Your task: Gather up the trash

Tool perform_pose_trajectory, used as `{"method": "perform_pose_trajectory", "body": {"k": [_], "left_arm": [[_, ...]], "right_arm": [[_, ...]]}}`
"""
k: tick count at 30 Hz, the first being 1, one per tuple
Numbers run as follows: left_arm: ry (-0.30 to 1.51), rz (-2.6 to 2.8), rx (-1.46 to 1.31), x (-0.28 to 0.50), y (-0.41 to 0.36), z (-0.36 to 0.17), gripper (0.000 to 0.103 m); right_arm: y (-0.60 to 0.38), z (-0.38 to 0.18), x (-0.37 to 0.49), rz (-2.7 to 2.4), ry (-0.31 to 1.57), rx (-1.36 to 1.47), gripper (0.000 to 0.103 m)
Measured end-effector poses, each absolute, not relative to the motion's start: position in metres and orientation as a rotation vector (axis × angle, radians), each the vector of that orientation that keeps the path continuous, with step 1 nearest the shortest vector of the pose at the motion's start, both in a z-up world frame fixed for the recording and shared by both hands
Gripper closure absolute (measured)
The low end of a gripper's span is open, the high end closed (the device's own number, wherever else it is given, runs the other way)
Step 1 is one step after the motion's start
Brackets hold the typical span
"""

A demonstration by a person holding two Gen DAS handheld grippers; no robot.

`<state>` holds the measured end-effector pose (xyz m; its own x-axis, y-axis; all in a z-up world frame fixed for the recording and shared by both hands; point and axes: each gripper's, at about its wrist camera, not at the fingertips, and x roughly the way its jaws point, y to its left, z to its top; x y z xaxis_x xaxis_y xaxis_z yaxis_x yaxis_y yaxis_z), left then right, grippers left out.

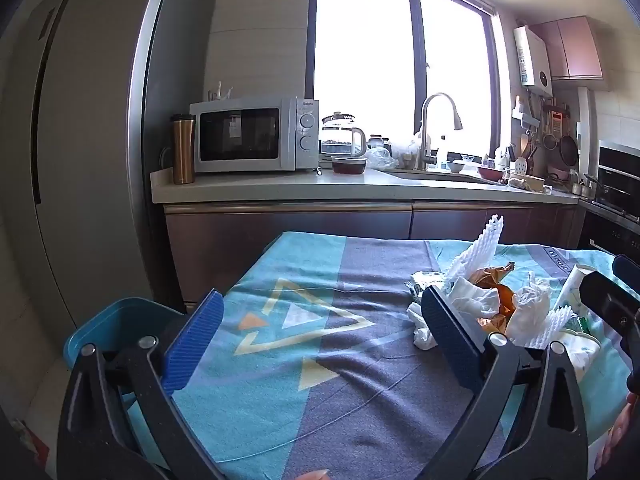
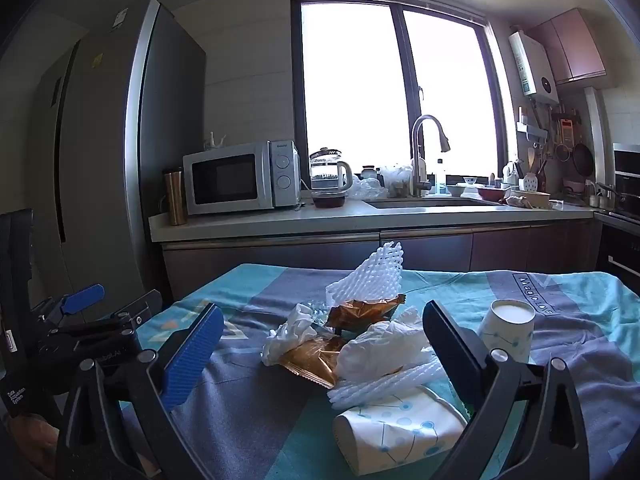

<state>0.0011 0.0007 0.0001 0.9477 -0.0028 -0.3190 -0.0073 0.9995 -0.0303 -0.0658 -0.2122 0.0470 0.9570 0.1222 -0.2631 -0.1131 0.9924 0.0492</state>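
Both tongs (image 1: 320, 344) (image 2: 322, 354) agape, empty; trash pile (image 2: 360, 340) on patterned cloth (image 1: 320, 360); kitchen counter (image 1: 360, 190), perhaps cluttered, behind

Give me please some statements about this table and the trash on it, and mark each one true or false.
1. Both paper cups stand upright. False: one paper cup lies on its side; the other cup stands upside down.
2. The left hand-held gripper is open and holds nothing. True.
3. The white foam net sits at the back of the trash pile. True.
4. The right hand-held gripper is shut on a tissue. False: it is open, and the pile lies ahead between its fingers.
5. A blue bin stands beside the table. True.
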Motion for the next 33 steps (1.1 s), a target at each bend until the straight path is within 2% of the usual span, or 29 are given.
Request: {"method": "perform_pose_trajectory", "body": {"k": [12,33], "left_arm": [[0.25,0.012,-0.012,-0.011,-0.003,0.003,0.006],[0.237,0.034,-0.025,-0.016,0.003,0.01,0.006]], "right_arm": [[-0.21,0.052,-0.066,0.107,0.289,0.018,0.007],[-0.211,0.049,-0.067,0.114,0.278,0.034,0.007]]}}
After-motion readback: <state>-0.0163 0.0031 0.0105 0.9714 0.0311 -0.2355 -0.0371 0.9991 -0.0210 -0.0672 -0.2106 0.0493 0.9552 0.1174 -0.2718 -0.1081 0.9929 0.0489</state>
